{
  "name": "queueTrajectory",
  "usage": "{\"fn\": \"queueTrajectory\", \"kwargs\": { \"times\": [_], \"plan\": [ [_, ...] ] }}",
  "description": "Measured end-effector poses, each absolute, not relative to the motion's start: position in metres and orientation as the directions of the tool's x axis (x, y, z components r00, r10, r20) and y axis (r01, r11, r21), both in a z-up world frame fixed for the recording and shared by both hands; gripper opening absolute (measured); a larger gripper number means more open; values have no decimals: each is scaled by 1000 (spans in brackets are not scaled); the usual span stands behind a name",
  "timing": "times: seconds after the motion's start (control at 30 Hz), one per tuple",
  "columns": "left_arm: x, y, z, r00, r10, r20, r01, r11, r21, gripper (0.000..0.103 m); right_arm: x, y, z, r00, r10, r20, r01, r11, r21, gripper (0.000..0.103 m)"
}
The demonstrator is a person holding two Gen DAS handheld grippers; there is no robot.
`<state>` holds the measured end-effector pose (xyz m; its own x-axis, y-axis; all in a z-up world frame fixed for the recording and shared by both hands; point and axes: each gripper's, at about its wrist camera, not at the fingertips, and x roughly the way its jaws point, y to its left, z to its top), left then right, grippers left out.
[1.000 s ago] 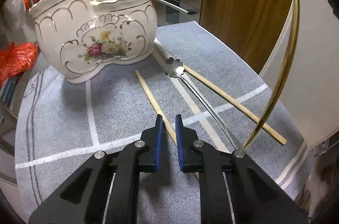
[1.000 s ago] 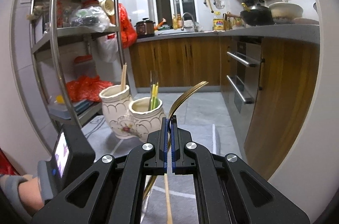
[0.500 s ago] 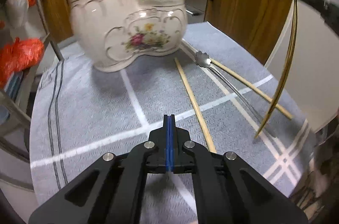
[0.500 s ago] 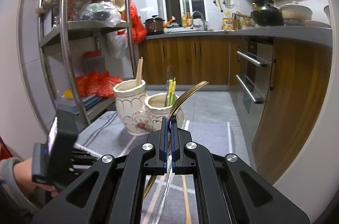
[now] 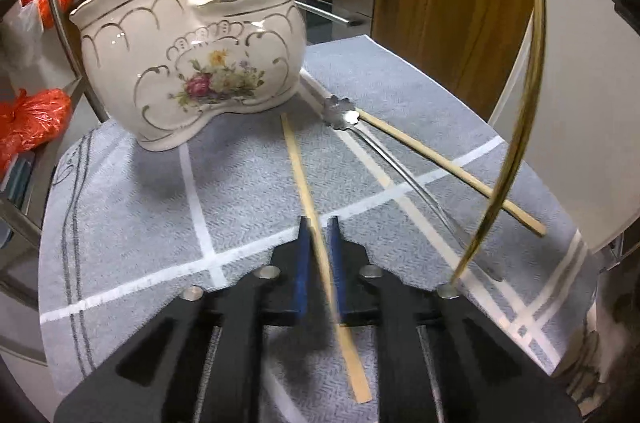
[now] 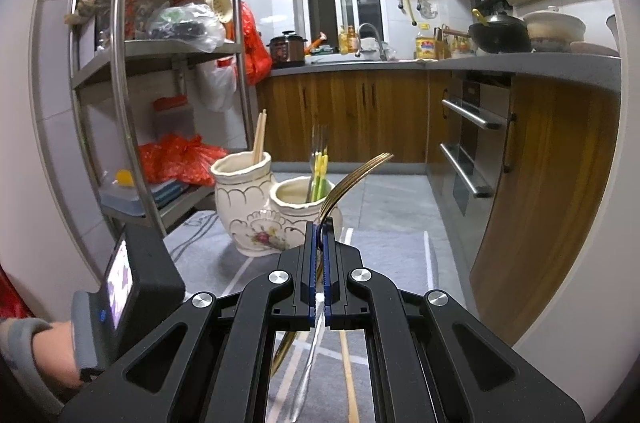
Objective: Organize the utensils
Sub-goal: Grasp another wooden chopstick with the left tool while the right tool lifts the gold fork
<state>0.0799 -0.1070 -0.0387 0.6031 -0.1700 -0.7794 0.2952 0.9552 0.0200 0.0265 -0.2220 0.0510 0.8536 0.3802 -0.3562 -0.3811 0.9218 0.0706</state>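
A white floral two-pot ceramic holder (image 5: 192, 63) stands on a grey mat (image 5: 132, 207); it also shows in the right wrist view (image 6: 260, 207), with chopsticks in its left pot and forks in its right. My left gripper (image 5: 319, 223) is slightly open around a loose chopstick (image 5: 296, 163) lying on the mat. A second chopstick (image 5: 448, 171) and a silver fork (image 5: 400, 175) lie to the right. My right gripper (image 6: 318, 227) is shut on a gold fork (image 6: 356, 175), held above the mat; the fork's handle shows in the left wrist view (image 5: 524, 103).
A metal shelf rack (image 6: 120, 83) with red bags stands at the left. Wooden cabinets and an oven (image 6: 468, 143) lie behind and to the right. The mat's right edge (image 5: 560, 207) is close to the utensils.
My left gripper was shut half a second ago; now its jaws are apart around the near chopstick. The right gripper keeps holding the gold fork and has shifted slightly.
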Motion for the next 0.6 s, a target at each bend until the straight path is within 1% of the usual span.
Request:
{"fn": "queueTrajectory", "kwargs": {
  "times": [0.13, 0.33, 0.37, 0.6],
  "plan": [
    [71, -91, -35, 601, -180, -779, 310, 951, 19, 6, 24, -222, 52, 851, 387, -356, -388, 919, 70, 3],
    [57, -52, -25, 635, -201, -746, 324, 946, 21, 6, 22, -222, 56, 849, 396, -350, -400, 914, 65, 3],
    [55, -44, -24, 640, -185, -746, 316, 948, 36, 6, 21, -222, 56, 849, 397, -350, -400, 914, 65, 3],
    [59, -26, -40, 605, -147, -782, 269, 963, 27, 6, 22, -214, 58, 845, 404, -352, -412, 910, 56, 3]
  ]
}}
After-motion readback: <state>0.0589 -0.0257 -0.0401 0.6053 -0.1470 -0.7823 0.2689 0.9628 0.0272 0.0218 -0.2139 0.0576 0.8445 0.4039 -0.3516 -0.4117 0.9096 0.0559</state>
